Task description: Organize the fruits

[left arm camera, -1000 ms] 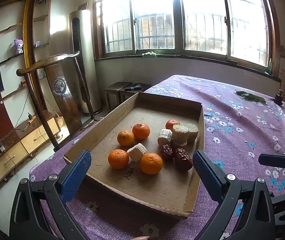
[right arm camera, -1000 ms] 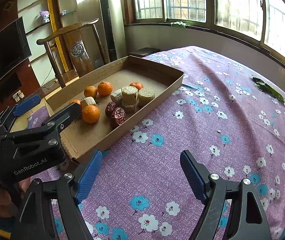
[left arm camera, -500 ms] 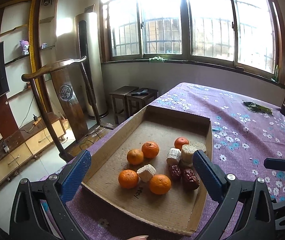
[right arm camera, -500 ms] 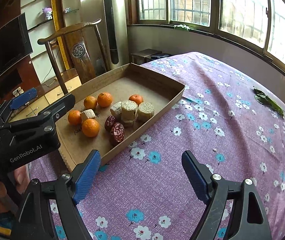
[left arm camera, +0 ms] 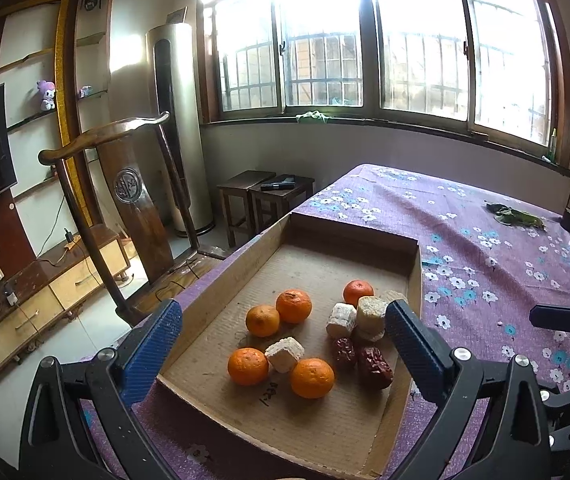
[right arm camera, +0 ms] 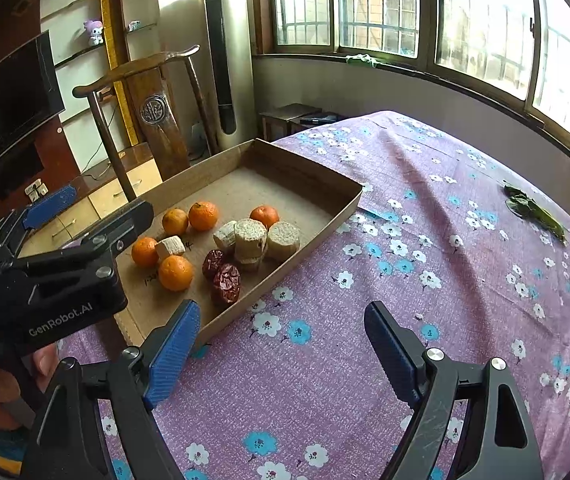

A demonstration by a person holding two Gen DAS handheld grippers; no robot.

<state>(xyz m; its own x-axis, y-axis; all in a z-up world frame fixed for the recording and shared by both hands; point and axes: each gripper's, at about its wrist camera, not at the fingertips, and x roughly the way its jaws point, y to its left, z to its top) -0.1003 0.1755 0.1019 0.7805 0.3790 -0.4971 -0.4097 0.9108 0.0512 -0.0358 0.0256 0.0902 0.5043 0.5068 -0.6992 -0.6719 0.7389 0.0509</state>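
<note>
Purple floral counter [right arm camera: 425,280] by window. Left gripper [left arm camera: 285,354] backed off and risen from cardboard tray [left arm camera: 349,236], jaws spread, empty. Oranges [left arm camera: 293,305], pale chunks [left arm camera: 371,312], dates [left arm camera: 373,366] mixed in tray. Right gripper [right arm camera: 281,348] hovering over cloth, jaws spread. Sorting stage unclear.

A purple floral tablecloth [right arm camera: 425,240] carries a cardboard tray [right arm camera: 317,226] and green leaves [right arm camera: 533,212].

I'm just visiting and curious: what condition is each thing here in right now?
Left gripper: jaws open, holding nothing.
Right gripper: jaws open, holding nothing, over the tablecloth.
Cardboard tray: open-topped, on the table.
Oranges: five, loose in the tray.
Red dates: two, side by side.
Windows: shut.
</note>
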